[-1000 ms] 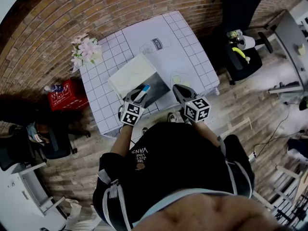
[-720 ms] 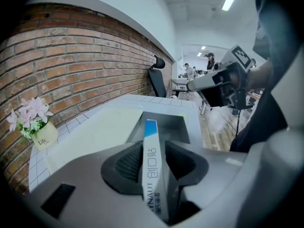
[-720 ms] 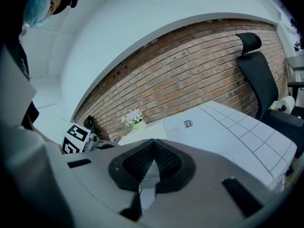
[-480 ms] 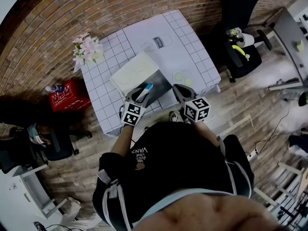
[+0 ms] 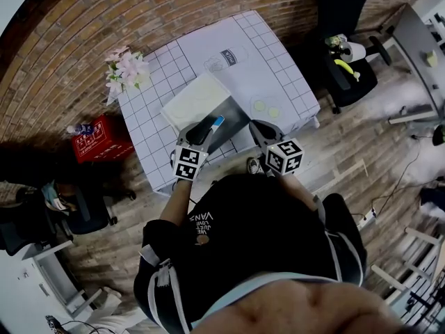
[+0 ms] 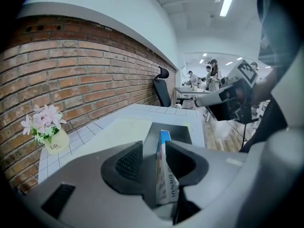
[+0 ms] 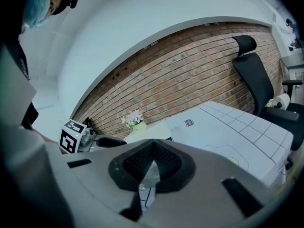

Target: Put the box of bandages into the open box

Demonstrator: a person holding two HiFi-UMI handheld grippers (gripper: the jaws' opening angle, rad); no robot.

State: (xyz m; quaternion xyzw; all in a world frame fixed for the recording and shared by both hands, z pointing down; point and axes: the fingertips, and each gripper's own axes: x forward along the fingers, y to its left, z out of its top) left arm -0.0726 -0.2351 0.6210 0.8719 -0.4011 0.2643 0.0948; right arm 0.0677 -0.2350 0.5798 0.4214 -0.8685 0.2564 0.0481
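While my left tool [image 6: 154, 151] hangs over the near part of the table [image 5: 278, 82], its jaws have just been opening and now stand spread. The box of bandages [image 6: 166, 177] stands on edge between them, leaning on the right pad [image 6: 183, 159] with a gap on the side of the left pad [image 6: 128, 160]. Its blue end points away from me, over the grey inside of the open box [image 5: 235, 119] just beyond; whether it touches that box I cannot tell. Near it on the right, at the same near edge, my right tool [image 7: 152, 152] has its jaws pressed together with nothing between them. The open box sits on the near left part of the table, and its pale lid [image 5: 195, 100] lies back toward the far left. Just to the right of it, two small pale green round things [image 5: 259, 106] lie on the checked cloth. Farther off, a pot of pink flowers [image 5: 126, 70] stands at the far left corner of the table. Left of the table a red crate [image 5: 94, 139] rests on the floor, a black chair [image 5: 350, 83] stands off to the far right, and a brick wall [image 6: 85, 75] runs behind it all.
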